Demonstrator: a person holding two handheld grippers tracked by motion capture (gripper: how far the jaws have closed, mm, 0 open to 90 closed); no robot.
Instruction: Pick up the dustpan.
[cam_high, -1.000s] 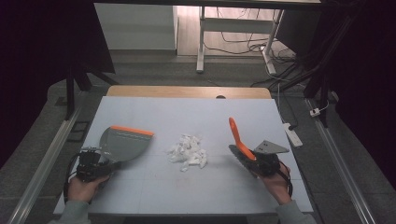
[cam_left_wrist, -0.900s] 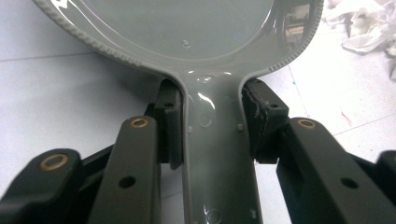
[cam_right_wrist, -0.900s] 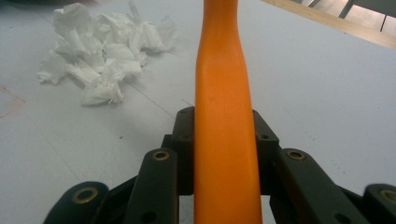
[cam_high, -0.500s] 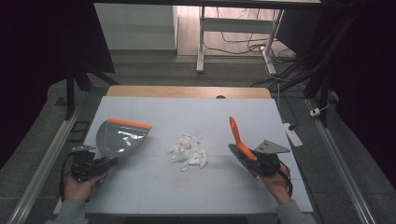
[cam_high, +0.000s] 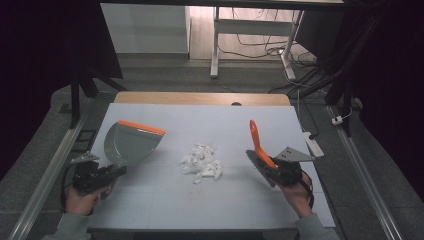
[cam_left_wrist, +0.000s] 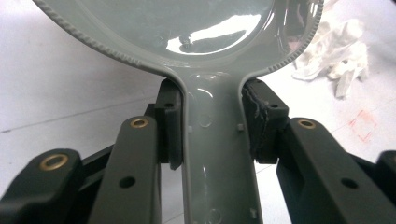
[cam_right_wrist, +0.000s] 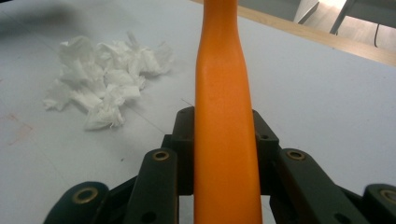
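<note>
Since the earlier frames your left hand has drawn the grey dustpan (cam_high: 131, 144) back toward the left edge of the tabletop (cam_high: 200, 115) and lifted its orange-lipped mouth, which now faces the far side; the right hand has held its place. Your left gripper (cam_high: 116, 170) is clamped on the dustpan's handle: in the left gripper view both pads (cam_left_wrist: 170, 122) press the grey stem just below the pan. The pan sits at the left of the tabletop, near its left edge, tilted up off the surface. Your right gripper (cam_high: 270, 167) is clenched on the orange handle of the brush (cam_high: 257, 142); in the right gripper view that handle (cam_right_wrist: 224, 116) runs straight up between the jaws, pinched on both sides. The brush stands near the right edge, handle angled toward the far side. Crumpled white paper scraps (cam_high: 201, 162) lie in a loose heap at the middle of the tabletop, between the two tools and apart from both.
</note>
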